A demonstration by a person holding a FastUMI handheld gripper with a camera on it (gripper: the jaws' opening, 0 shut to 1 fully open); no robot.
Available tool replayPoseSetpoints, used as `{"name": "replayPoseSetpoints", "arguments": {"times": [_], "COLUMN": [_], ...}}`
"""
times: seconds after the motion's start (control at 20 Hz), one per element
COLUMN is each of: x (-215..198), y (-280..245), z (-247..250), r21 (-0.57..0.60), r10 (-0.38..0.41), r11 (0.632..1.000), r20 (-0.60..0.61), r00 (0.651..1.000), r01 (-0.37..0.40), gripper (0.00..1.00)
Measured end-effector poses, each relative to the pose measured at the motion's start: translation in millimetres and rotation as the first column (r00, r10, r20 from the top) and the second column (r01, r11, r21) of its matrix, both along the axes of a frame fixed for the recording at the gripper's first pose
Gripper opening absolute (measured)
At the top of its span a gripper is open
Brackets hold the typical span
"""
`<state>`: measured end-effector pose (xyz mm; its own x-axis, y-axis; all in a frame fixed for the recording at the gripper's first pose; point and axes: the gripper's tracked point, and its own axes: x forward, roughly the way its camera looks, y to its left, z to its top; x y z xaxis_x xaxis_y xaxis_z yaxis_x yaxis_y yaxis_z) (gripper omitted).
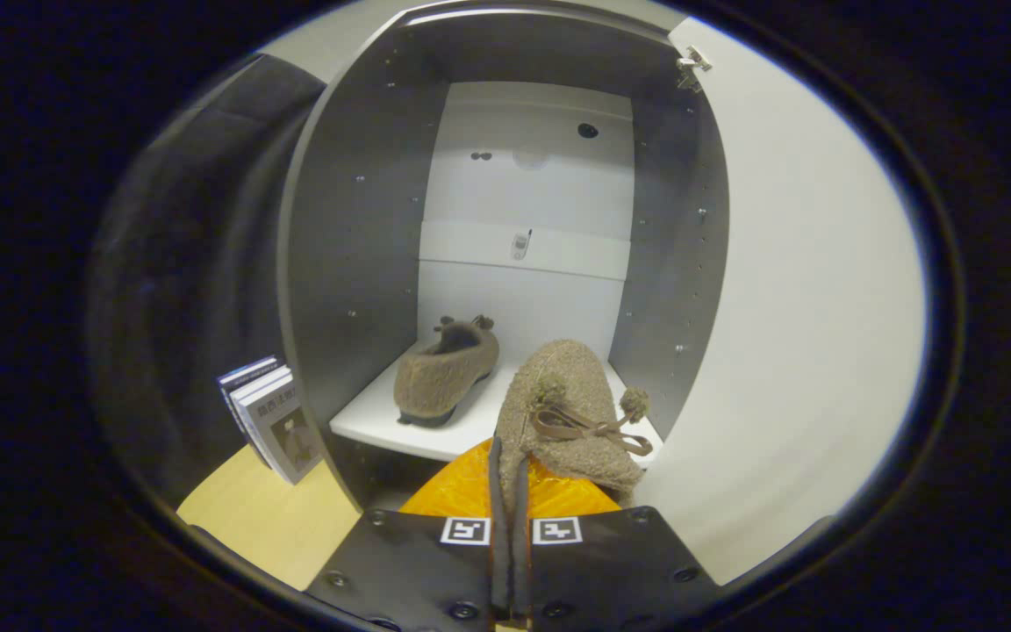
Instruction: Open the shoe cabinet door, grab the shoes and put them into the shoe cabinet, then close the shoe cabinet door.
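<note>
Inside the open shoe cabinet (356, 219), one brown shoe (446, 372) lay on the white shelf (365, 420), toward its left side, with its opening facing the back wall. You held the second shoe (558, 412) in the gripper (510, 491), whose jaws stood pressed nearly together on the shoe's edge, clamped on it. That shoe hung just ahead of the fingers, over the front right part of the shelf, toe up, its bow (580, 427) and pompoms turned toward you. The cabinet door (804, 290) stood swung open to the right, its hinge (691, 67) showing at the top. Left of the cabinet, a few books (270, 417) leaned upright on the wooden table (268, 518), touching the cabinet's side.
</note>
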<state>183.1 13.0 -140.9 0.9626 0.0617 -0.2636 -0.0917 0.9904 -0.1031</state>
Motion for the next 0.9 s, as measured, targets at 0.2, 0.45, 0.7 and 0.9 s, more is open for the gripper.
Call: {"name": "replayPoseSetpoints", "arguments": {"times": [0.2,0.45,0.7,0.9], "x": [52.1,112.8,159.5,186.4], "y": [-3.6,-5.2,-8.9,-16.9], "z": [6.1,-2.0,-15.6,-26.4], "r21": [-0.002,-0.019,-0.037,-0.031], "r10": [-0.037,-0.059,-0.078,-0.099], "r11": [0.999,0.998,0.996,0.995], "r20": [0.011,-0.002,-0.018,-0.033], "r00": [0.999,0.998,0.997,0.994], "r01": [0.037,0.059,0.077,0.098], "gripper": [0.03,0.04,0.03,0.03]}}
